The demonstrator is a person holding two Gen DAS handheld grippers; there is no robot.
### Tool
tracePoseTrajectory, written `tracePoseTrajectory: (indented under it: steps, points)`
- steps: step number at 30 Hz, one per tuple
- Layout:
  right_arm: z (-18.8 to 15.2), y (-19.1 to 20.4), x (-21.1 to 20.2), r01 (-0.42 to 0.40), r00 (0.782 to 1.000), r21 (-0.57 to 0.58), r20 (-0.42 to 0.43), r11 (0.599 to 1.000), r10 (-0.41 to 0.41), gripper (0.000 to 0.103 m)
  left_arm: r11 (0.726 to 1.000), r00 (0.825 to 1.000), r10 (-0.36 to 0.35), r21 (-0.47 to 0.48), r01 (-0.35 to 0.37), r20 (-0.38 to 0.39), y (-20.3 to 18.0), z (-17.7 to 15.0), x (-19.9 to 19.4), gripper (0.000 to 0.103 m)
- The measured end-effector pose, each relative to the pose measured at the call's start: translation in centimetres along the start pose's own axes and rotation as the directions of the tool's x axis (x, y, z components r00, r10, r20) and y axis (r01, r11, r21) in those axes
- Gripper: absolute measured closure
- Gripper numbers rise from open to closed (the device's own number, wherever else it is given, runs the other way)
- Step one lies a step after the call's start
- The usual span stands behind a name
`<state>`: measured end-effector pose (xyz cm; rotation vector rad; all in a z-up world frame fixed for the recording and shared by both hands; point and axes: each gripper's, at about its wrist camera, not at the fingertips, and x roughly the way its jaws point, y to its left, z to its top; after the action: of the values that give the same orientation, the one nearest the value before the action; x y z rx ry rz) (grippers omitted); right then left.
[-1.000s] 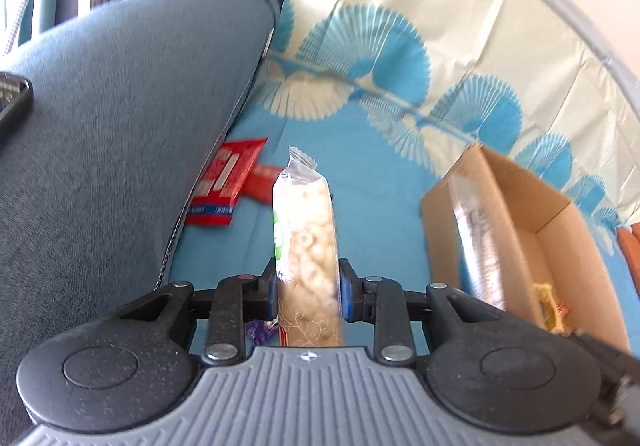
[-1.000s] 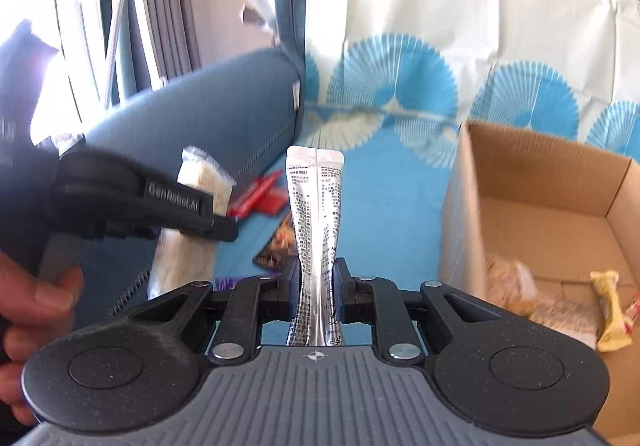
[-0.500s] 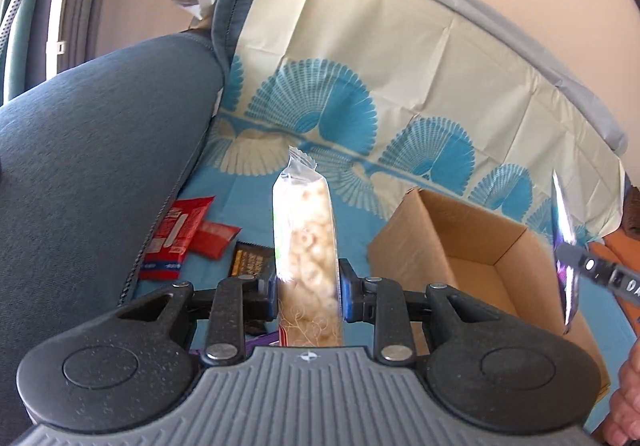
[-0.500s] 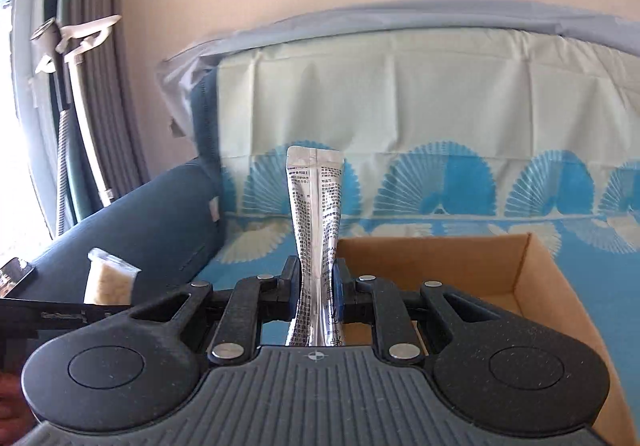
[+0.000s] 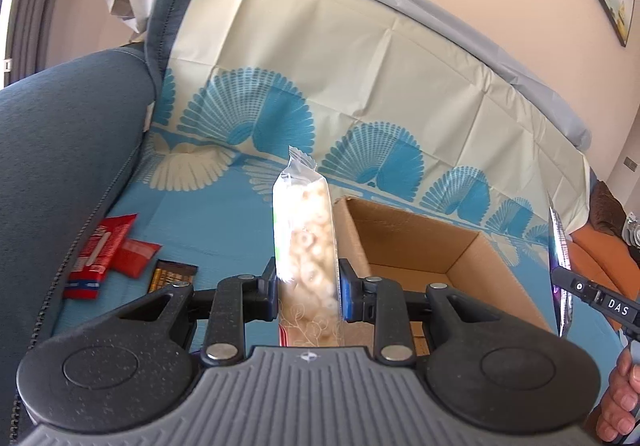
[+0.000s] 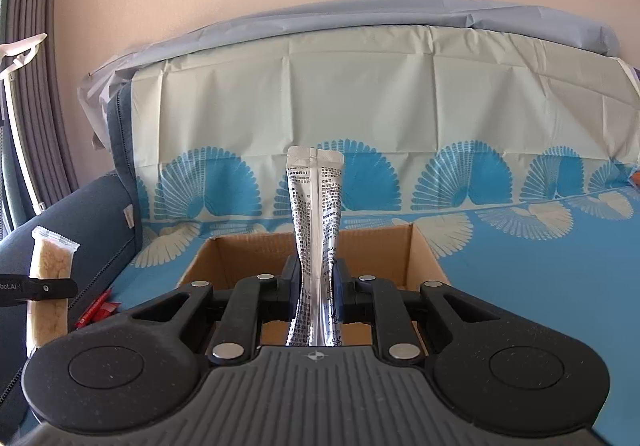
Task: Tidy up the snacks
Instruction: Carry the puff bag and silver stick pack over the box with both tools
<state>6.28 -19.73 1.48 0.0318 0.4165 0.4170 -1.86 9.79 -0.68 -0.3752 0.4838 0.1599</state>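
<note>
Two snacks held | left tongs (image 5: 307, 286) pinch bag of rings (image 5: 304, 230) | right tongs (image 6: 318, 286) pinch silver packet (image 6: 316, 213) | box (image 6: 248, 250) just past both tongs | step: carrying to box | next: lower, let go inside

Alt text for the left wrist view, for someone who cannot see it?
The left gripper holds a clear cereal-ring packet upright above a blue-patterned sofa cover. An open cardboard box sits just behind it; red wrappers lie at left, and the right gripper holds a silver sachet at right.
</note>
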Motion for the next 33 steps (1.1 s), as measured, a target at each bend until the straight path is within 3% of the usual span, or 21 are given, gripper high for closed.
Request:
tracePoseTrajectory:
  steps: [18,33]
  points:
    - [-0.5,-2.1,0.2,0.056,0.998,-0.038,-0.004,0.998,-0.056,0.085,0.991,0.995,-0.095,0.097,0.091,0.043,-4.3,-0.8,1.2,0.072]
    - [-0.4,-1.8,0.8,0.050,0.999,-0.055,-0.018,0.997,-0.051,0.085,0.977,0.990,-0.127,0.179,0.114,0.061,-5.7,-1.3,0.7,0.072]
